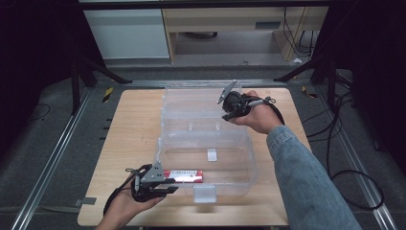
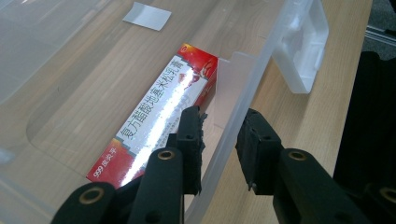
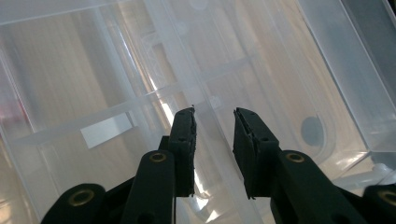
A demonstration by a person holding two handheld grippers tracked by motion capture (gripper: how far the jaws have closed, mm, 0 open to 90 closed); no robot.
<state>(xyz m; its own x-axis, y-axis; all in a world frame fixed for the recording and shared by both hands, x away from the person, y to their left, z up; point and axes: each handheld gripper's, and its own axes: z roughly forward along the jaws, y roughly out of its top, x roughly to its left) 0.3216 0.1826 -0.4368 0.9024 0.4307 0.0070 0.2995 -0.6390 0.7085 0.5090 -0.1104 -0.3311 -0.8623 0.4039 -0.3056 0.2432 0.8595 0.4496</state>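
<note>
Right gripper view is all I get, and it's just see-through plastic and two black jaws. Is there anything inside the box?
Observer: Yes, a red and white carton lies flat on the floor of the clear bin, against its near wall.
Operator: Where's the other hand?
Observer: The left hand-held gripper is at that near wall, jaws open, one inside beside the carton and one outside.
Operator: And where am I on the table?
Observer: Your right hand-held gripper is at the far side, up by the bin's raised lid.
</note>
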